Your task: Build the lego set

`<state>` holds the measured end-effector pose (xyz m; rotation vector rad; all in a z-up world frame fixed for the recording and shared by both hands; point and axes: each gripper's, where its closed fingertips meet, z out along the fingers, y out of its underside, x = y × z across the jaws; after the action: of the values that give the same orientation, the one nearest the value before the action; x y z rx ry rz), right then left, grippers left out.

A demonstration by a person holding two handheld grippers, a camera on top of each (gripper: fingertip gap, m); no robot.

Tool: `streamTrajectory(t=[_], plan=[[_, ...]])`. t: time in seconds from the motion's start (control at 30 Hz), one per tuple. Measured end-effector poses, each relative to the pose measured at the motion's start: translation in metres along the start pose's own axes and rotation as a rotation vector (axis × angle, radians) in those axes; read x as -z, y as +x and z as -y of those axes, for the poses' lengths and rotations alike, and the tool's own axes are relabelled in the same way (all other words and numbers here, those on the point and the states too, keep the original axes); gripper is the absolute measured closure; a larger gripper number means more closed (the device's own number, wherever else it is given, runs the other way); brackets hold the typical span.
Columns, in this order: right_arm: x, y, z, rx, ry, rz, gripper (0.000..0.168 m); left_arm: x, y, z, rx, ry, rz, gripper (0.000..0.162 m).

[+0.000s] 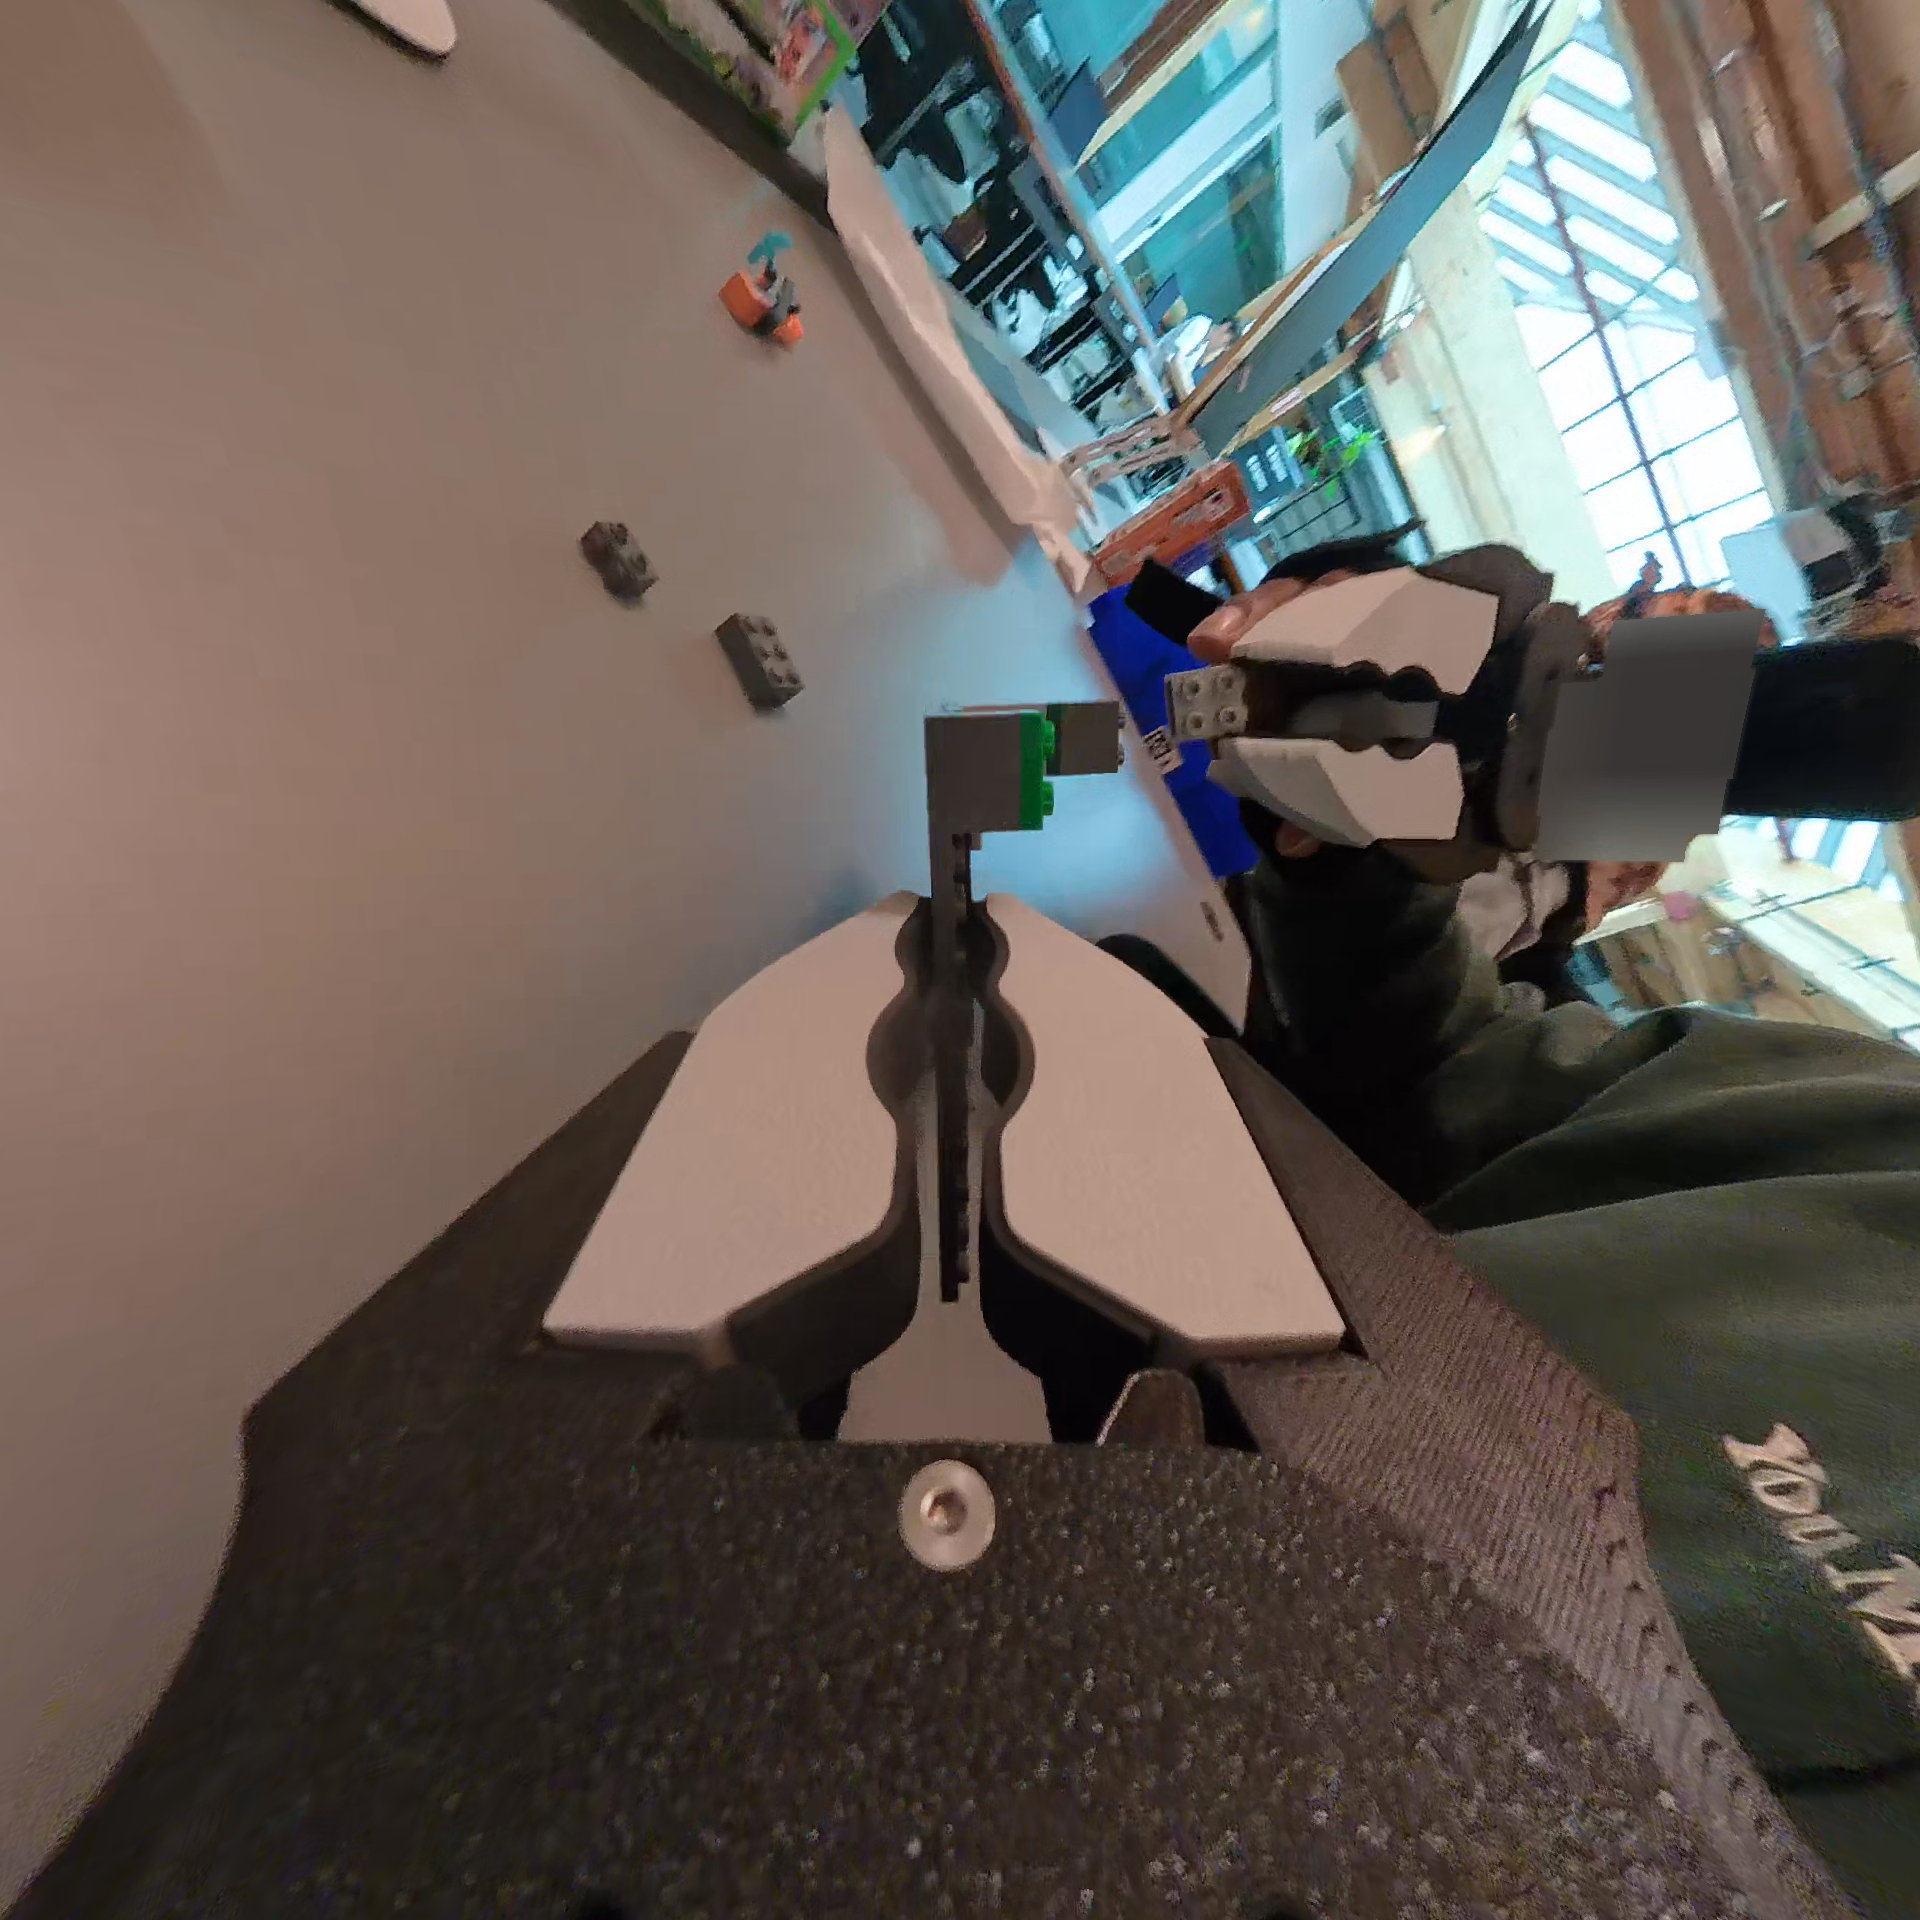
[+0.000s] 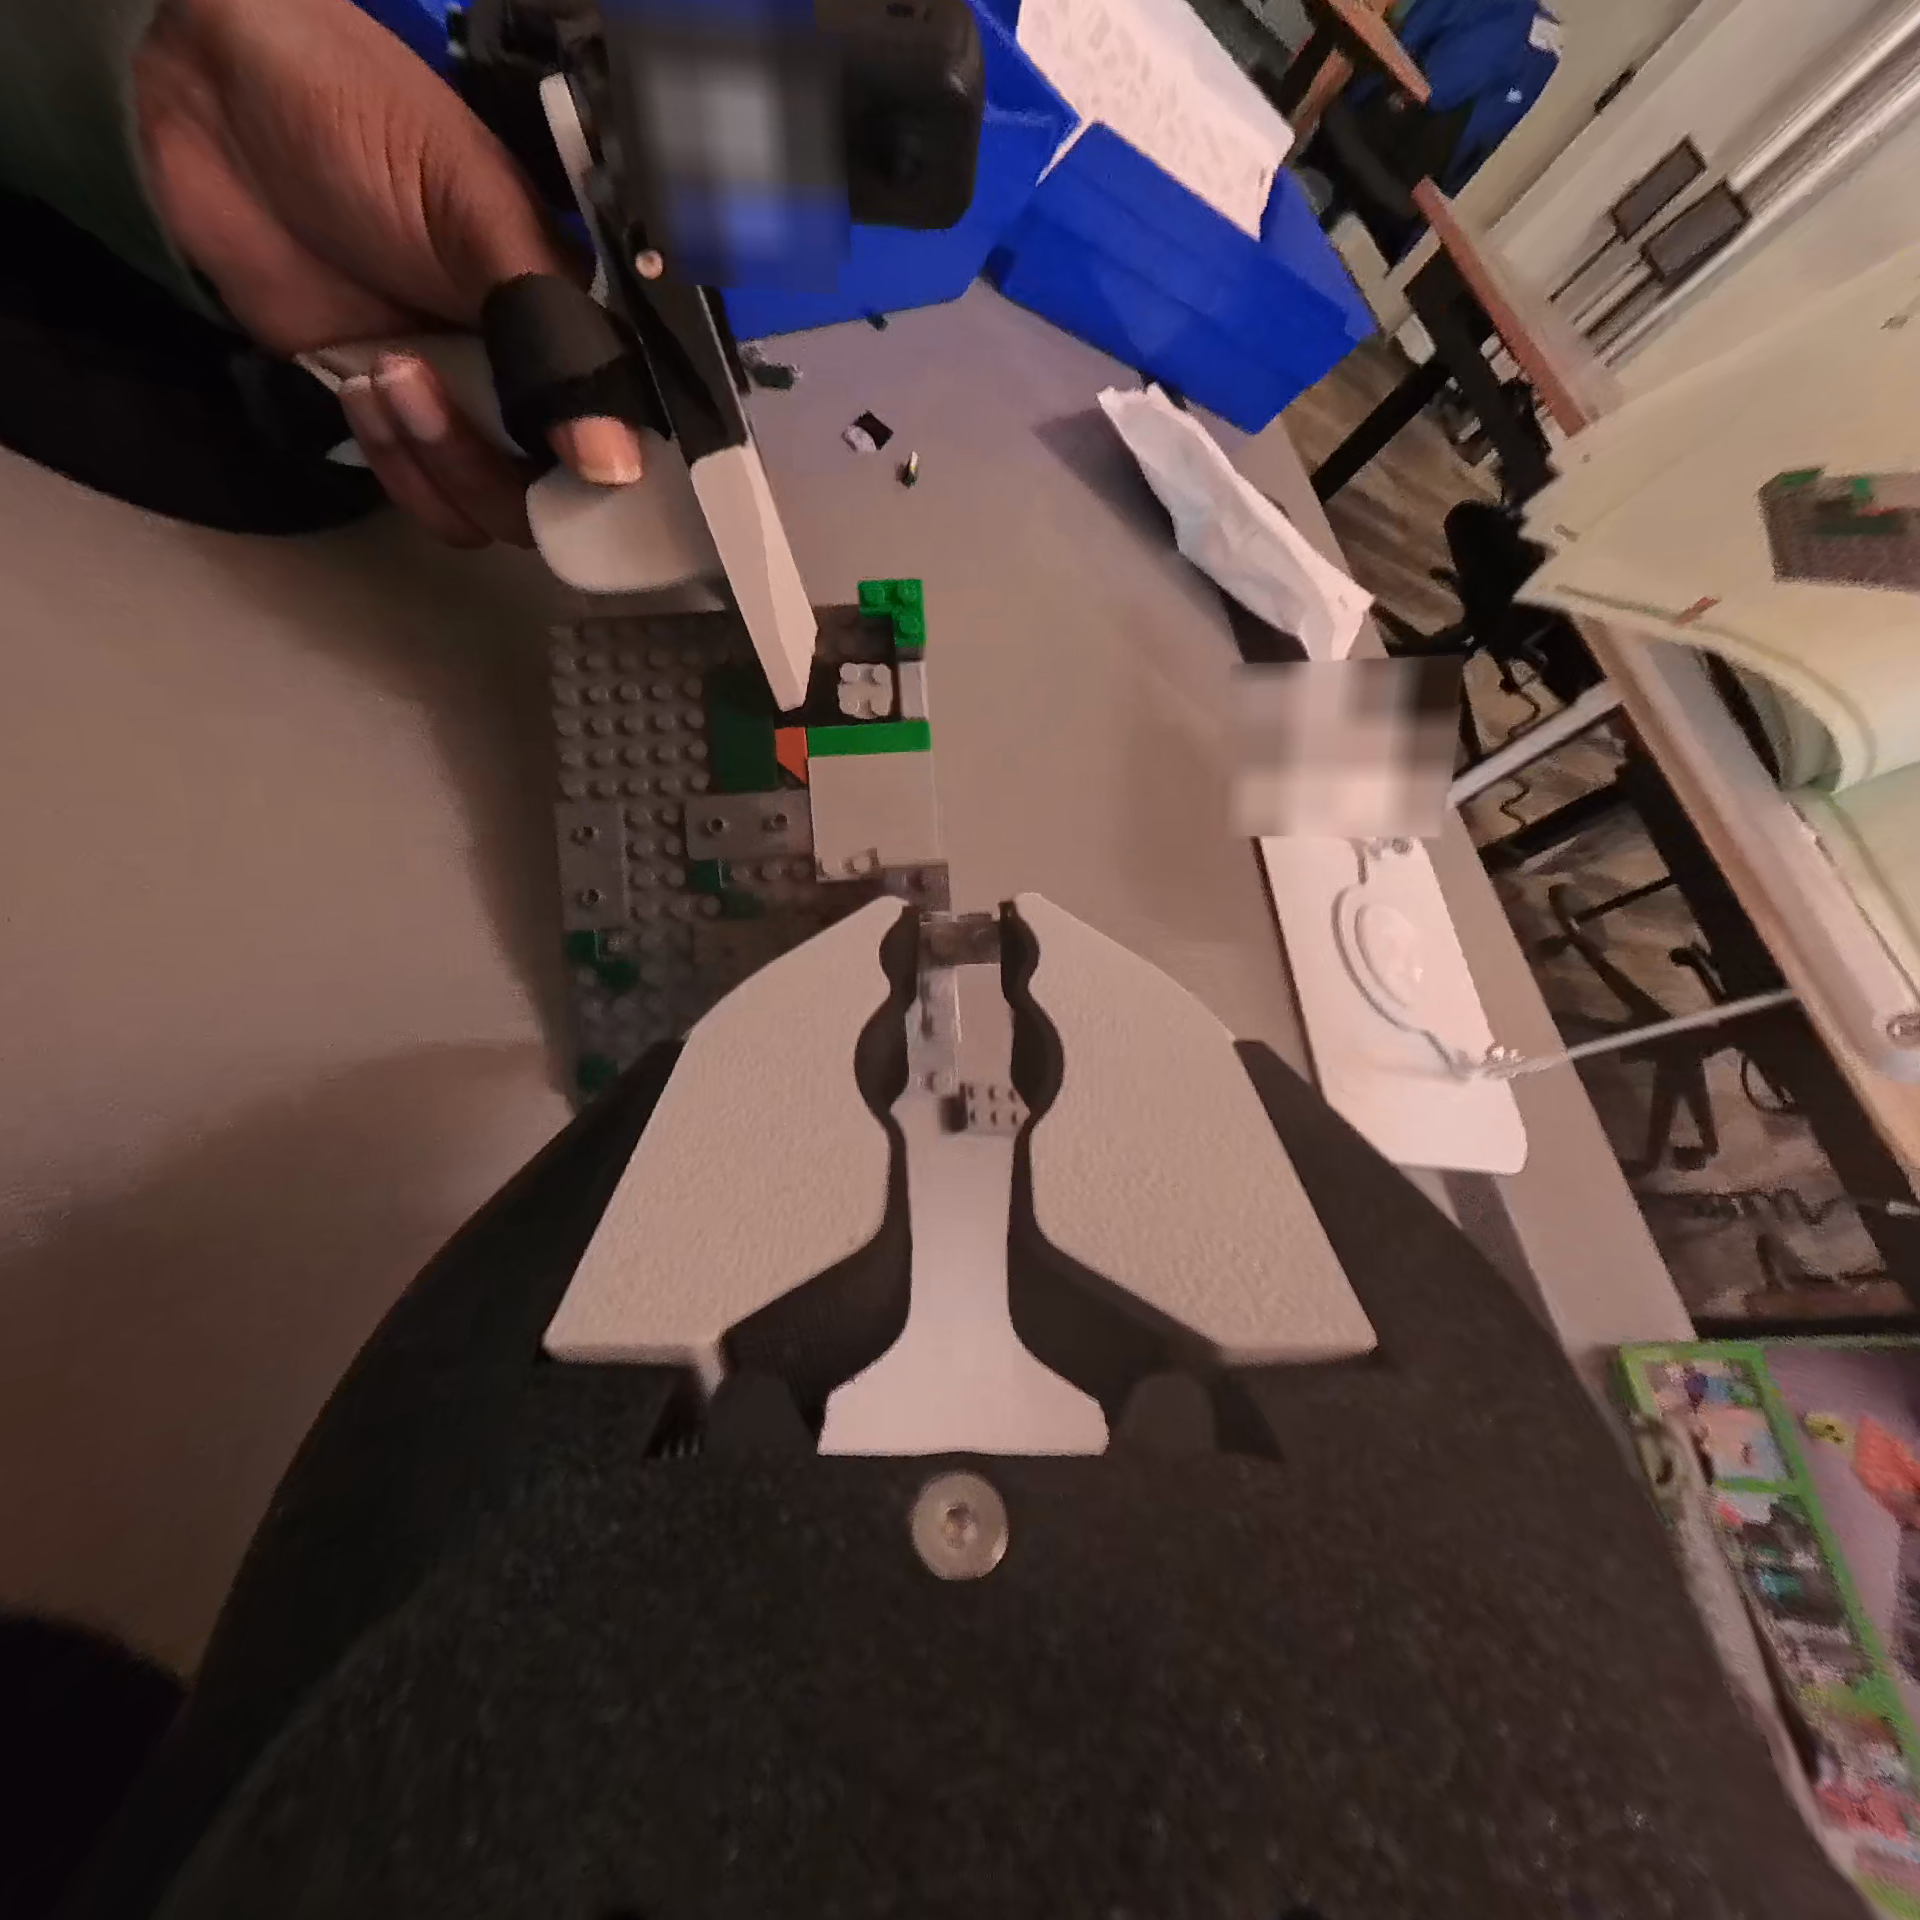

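Note:
My left gripper (image 1: 954, 914) is shut on the edge of a dark grey baseplate (image 1: 954, 1091), held upright and seen edge-on. A grey and green block build (image 1: 997, 769) sits on the plate's far end. My right gripper (image 1: 1216, 717) is shut on a small light grey brick (image 1: 1205, 707), just right of that build and apart from it. In the right wrist view the baseplate (image 2: 634, 748) faces me with the green and grey build (image 2: 873, 748). My right gripper (image 2: 961, 920) holds the grey brick (image 2: 961, 940) near the plate's corner. A left finger (image 2: 769, 603) crosses the plate.
Loose dark grey bricks (image 1: 761, 660) (image 1: 620, 558) and a small orange and teal piece (image 1: 764, 296) lie on the grey table. Blue bins (image 2: 1174, 260), a white bag (image 2: 1236, 530), a white tray (image 2: 1392, 997), an open booklet (image 2: 1766, 582) and the set's box (image 2: 1787, 1558) stand around. Tip to tip, the grippers are about 10 cm apart.

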<state>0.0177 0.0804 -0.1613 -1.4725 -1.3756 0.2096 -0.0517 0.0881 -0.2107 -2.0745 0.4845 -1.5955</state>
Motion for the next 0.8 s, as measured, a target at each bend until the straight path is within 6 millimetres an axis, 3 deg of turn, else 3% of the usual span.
streamTrajectory(t=[0.3,0.5,0.63,0.73,0.8], plan=[[0.013,-0.015,-0.042,-0.129,-0.051,0.012,0.153,0.0,-0.009,-0.002,0.021,-0.045,0.052,0.155],[0.011,-0.05,-0.113,-0.23,-0.315,0.25,0.153,-0.003,-0.013,-0.005,0.066,-0.036,0.06,0.154],[0.011,-0.05,-0.116,-0.249,-0.329,0.294,0.153,-0.005,-0.011,-0.007,0.067,-0.029,0.062,0.154],[0.011,-0.047,-0.114,-0.248,-0.334,0.306,0.138,-0.004,-0.011,-0.007,0.07,-0.022,0.063,0.154],[0.011,-0.039,-0.102,-0.255,-0.295,0.288,0.132,-0.004,-0.01,-0.007,0.073,-0.018,0.058,0.154]])
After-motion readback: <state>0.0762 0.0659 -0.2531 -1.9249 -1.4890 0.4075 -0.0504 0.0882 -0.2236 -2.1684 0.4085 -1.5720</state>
